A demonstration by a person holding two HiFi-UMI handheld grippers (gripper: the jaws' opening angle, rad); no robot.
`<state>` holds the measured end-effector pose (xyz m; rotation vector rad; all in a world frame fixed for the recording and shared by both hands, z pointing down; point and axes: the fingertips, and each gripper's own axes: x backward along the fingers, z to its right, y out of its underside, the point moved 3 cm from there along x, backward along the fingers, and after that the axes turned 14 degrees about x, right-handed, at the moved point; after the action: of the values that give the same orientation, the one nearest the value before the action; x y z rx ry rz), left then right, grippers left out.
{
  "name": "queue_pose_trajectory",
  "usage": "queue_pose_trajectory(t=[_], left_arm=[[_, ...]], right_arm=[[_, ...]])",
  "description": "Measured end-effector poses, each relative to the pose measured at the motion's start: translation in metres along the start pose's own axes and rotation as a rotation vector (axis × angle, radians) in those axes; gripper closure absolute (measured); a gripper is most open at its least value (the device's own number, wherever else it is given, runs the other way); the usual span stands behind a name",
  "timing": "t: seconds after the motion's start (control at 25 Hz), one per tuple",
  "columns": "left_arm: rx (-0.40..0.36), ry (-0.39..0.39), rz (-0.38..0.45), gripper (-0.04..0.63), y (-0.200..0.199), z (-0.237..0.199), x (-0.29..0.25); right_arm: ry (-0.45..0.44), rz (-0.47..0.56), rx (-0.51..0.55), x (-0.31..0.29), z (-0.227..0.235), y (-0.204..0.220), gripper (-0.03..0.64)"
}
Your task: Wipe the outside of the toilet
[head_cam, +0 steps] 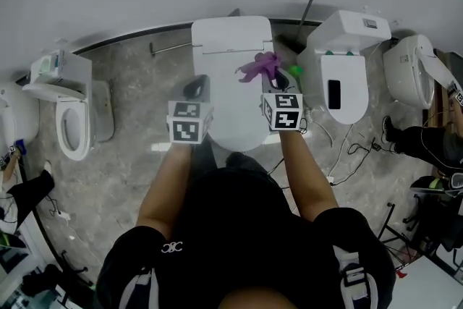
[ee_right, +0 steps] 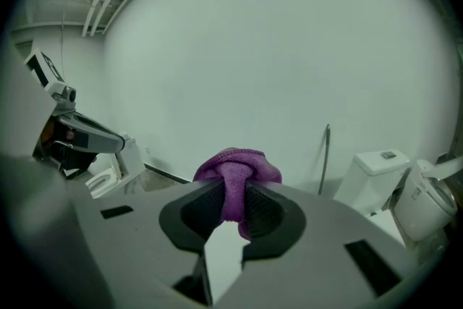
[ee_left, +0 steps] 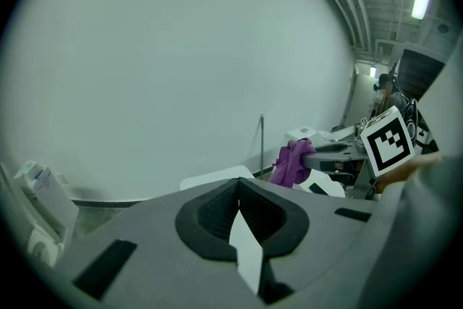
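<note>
A white toilet with its lid down stands against the wall right in front of me. My right gripper hovers over the lid's right side, shut on a bunched purple cloth. In the right gripper view the cloth sticks up between the pads, with the gripper clamped round it. My left gripper is held over the lid's left side, shut with nothing in it. In the left gripper view that gripper faces the wall, with the cloth off to its right.
More white toilets stand around: one at the left, one at the right, another far right. A thin rod leans on the wall. Cables lie on the floor, and people stand at both edges.
</note>
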<state>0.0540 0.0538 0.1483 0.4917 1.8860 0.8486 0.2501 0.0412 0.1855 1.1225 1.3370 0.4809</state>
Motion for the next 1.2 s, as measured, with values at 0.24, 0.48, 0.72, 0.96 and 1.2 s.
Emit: queue_pose_trajectory(t=[0.24,0.48,0.72,0.96,1.2], left_arm=[[0.048,0.012,-0.054,0.589,-0.012,-0.097,-0.061],[0.105,0.014,-0.099,0.589,-0.01,-0.199,-0.135],[0.153,0.034,-0.132,0.589,0.013,-0.26,-0.199],[0.162,0.056,-0.175,0.589,0.044,-0.303,-0.245],[0.153,0.079,-0.191,0.589,0.055,-0.33,-0.276]], right_arm=[[-0.088,-0.058,0.081,-0.106,-0.054,-0.022,0.551],[-0.214,-0.114,0.16,-0.239,-0.13,-0.023,0.551],[-0.285,-0.2,0.162,-0.348,-0.174,0.021,0.551],[-0.3,-0.262,0.142,-0.434,-0.189,0.064,0.551],[-0.3,-0.319,0.147,-0.49,-0.192,0.088,0.551]])
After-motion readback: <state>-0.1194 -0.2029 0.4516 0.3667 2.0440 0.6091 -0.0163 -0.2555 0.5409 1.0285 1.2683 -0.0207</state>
